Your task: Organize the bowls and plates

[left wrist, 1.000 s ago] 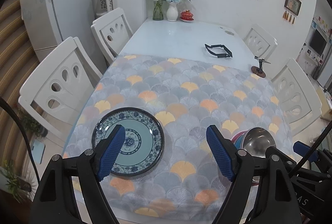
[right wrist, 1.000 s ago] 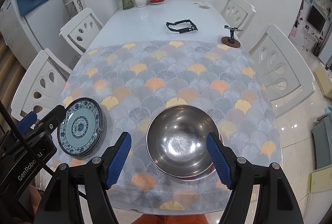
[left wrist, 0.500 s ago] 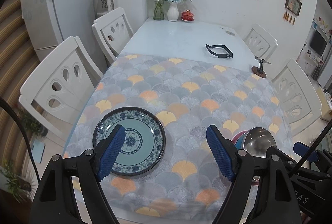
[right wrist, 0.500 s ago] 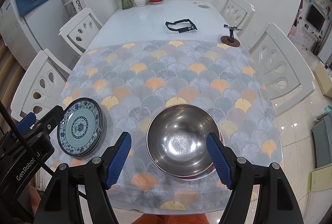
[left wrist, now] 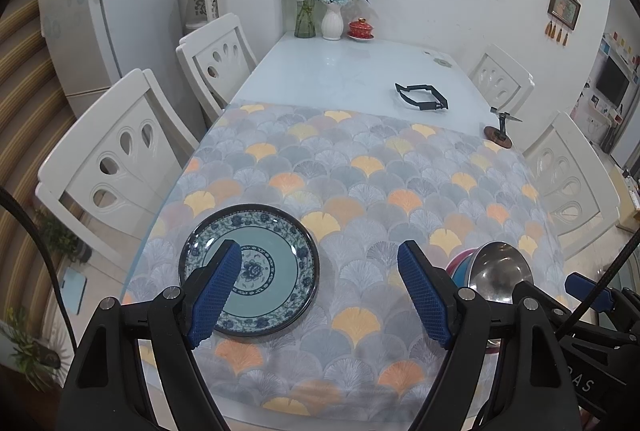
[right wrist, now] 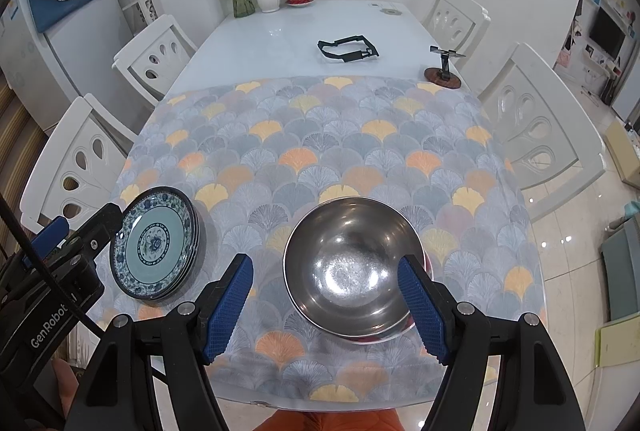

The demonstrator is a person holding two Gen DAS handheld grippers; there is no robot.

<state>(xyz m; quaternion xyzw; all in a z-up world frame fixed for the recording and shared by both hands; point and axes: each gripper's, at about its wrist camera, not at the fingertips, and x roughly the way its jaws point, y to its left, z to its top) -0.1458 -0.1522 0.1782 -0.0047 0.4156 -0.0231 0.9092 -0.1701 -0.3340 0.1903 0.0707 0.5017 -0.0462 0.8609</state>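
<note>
Under the steel bowl we see only a red-pink rim; what lies there we cannot tell. At the lower left of the right wrist view, the left gripper's fingertips are hidden.

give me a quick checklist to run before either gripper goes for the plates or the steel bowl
1. Left gripper open, nothing between its pads: ok.
2. Right gripper open and empty: ok.
3. Blue patterned plate flat on the tablecloth, in front of the left gripper: ok.
4. Steel bowl upright, in front of the right gripper: ok.
5. What lies under the steel bowl: a pink and blue rim shows beneath it, count cannot tell.
6. Single plate or a stack: right view shows layered edges, cannot tell.
</note>
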